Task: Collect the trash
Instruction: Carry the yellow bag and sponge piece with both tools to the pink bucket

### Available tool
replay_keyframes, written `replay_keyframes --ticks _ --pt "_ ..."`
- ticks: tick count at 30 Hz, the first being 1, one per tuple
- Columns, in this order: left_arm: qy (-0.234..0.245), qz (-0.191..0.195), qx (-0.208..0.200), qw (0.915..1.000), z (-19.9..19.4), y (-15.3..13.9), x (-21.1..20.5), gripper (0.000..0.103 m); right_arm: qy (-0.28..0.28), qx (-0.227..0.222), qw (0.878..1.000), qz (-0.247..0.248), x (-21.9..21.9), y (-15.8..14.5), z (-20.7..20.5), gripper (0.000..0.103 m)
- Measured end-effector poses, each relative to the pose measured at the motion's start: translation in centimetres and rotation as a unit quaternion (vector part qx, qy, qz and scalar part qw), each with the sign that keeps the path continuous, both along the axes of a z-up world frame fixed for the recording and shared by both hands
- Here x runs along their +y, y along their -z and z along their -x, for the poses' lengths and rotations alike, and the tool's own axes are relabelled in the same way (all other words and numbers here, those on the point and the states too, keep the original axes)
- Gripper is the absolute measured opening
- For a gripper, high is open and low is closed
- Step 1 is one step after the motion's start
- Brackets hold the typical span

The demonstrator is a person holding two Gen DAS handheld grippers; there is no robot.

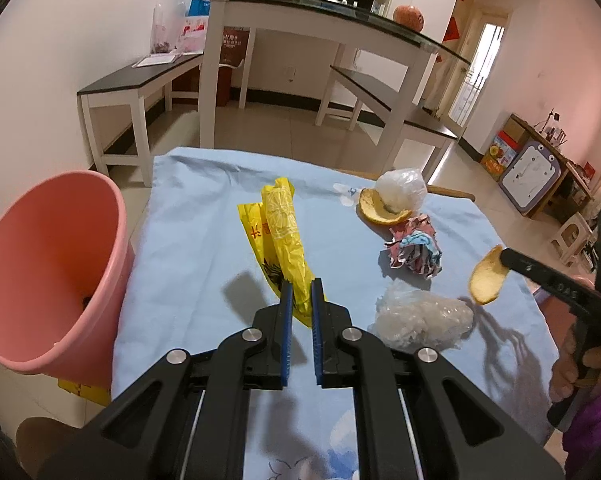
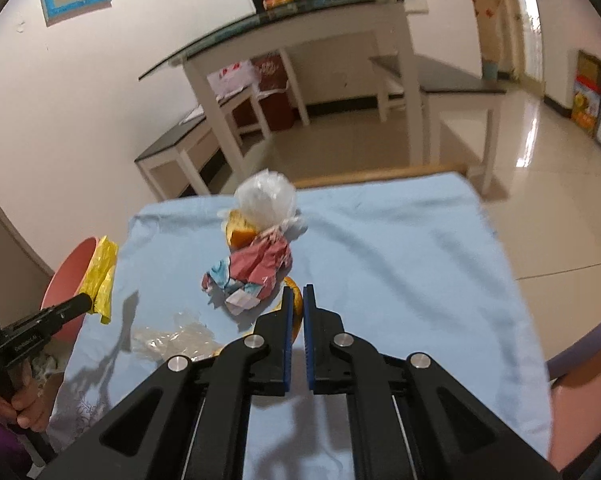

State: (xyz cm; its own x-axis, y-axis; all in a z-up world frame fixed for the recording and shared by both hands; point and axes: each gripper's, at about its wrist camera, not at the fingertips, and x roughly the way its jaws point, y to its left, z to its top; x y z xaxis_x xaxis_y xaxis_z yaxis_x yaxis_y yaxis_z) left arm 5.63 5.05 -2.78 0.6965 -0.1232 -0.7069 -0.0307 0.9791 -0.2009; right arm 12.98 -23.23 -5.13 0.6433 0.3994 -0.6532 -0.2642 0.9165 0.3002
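The left gripper [image 1: 302, 286], low in the centre of the left wrist view, is clenched on a yellow plastic bag [image 1: 282, 236] that stretches up the middle of the frame over the light blue cloth [image 1: 188, 240]. At the left edge of that view a pink bin [image 1: 52, 264] stands tilted, its mouth facing the camera, with a small dark bit at its bottom that is too small to identify. At the right edge, the right gripper [image 1: 502, 256] is clamped on a piece of orange peel [image 1: 486, 278], lifted clear of the cloth and casting a shadow below it; a hand [image 1: 580, 364] wraps the tool's handle. Other trash lies on the cloth: a crumpled clear wrap [image 1: 420, 316] just right of the left gripper, a crumpled printed paper [image 1: 414, 250] above it, and in the upper right a second peel [image 1: 382, 208] touching a clear plastic bag [image 1: 404, 190]. In the right wrist view, the right gripper's blue pads [image 2: 288, 316] pinch the peel low in the centre, the paper ball just above. Beyond the cloth stands a glass-topped table [image 1: 300, 0] with benches [image 1: 132, 84].
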Motion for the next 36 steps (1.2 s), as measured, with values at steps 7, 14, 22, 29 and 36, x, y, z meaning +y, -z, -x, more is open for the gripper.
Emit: replay_keyframes --ticks 7,14,22,29,36 --pt "-0.007 0.005 -0.018 0.9998 1.5 -0.8 0.6 0.008 0.014 -0.052 0.999 0.003 -0.2 -3.5 2.1 0.004" --pt "-0.022 0.012 -0.039 0.9989 3.0 -1.7 2.0 0.008 0.0 -0.087 0.996 0.002 2.5 -6.1 3.1 0.004" --pt "-0.057 0.008 -0.065 0.9962 4.8 -3.0 5.2 0.008 -0.062 -0.1 0.993 -0.01 9.9 -7.6 2.6 0.004" --pt "-0.101 0.01 -0.07 0.9924 6.2 -2.9 9.3 0.008 -0.116 -0.101 0.988 -0.008 17.4 -7.9 2.3 0.004" --pt "-0.136 0.004 -0.068 0.9885 7.2 -2.3 12.8 0.008 -0.166 -0.109 0.98 0.001 24.6 -7.7 2.7 0.005"
